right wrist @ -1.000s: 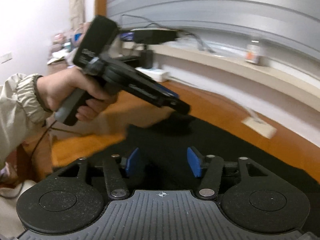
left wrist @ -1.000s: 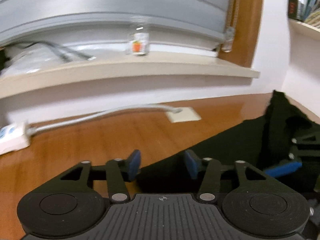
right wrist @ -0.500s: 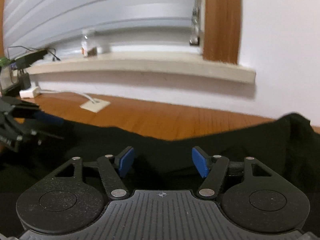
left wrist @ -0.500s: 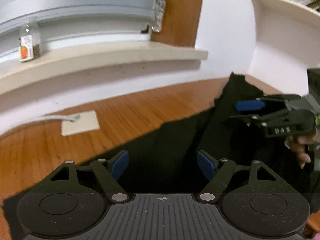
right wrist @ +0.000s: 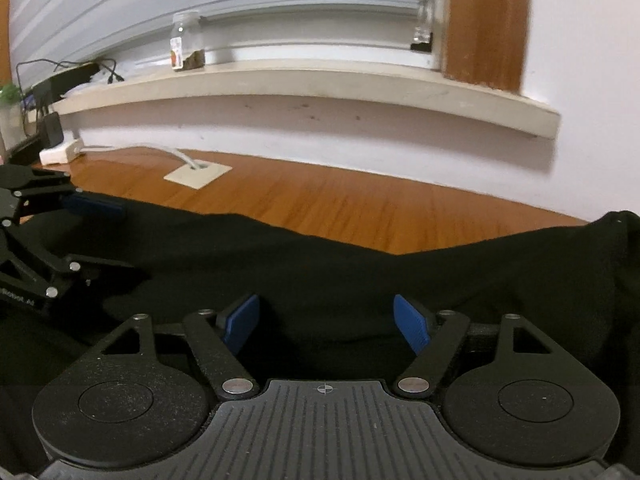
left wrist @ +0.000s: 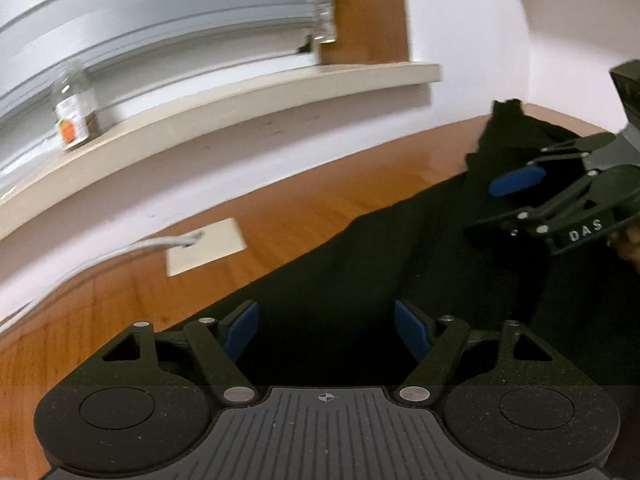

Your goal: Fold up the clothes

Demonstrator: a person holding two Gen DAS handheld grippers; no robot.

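Black garment (left wrist: 360, 280), the thing to be folded, lies spread on the wooden tabletop (left wrist: 312, 216); in the left wrist view we see it fill the lower centre and right of the frame, and in the right wrist view (right wrist: 360, 276) it runs as a dark band across the middle.

Writing: white letters "DAS" on the body of the right gripper (left wrist: 516, 184), at the right edge of the left wrist view. A second printed line, on the left gripper (right wrist: 92, 240) at the lower left edge of the right wrist view, is too small for us to read.

Containers: a clear jar (right wrist: 187, 40) stands upright on the window ledge (right wrist: 304, 80), upper left of the right wrist view. It carries a white label with an orange mark, wording illegible, and holds a shallow layer of dark brown matter at its base. We see the same jar (left wrist: 74, 114), blurred, at the upper left of the left wrist view.

Grippers: the left gripper (left wrist: 326, 330) stands with its blue pads spread over the cloth, nothing pinched between them. The right gripper (right wrist: 327, 326) is likewise spread above the garment, its jaws having just been opening, with only cloth lying beneath the gap.

A white cable (right wrist: 176, 152) enters a pale square plate (right wrist: 198, 174) set in the tabletop.
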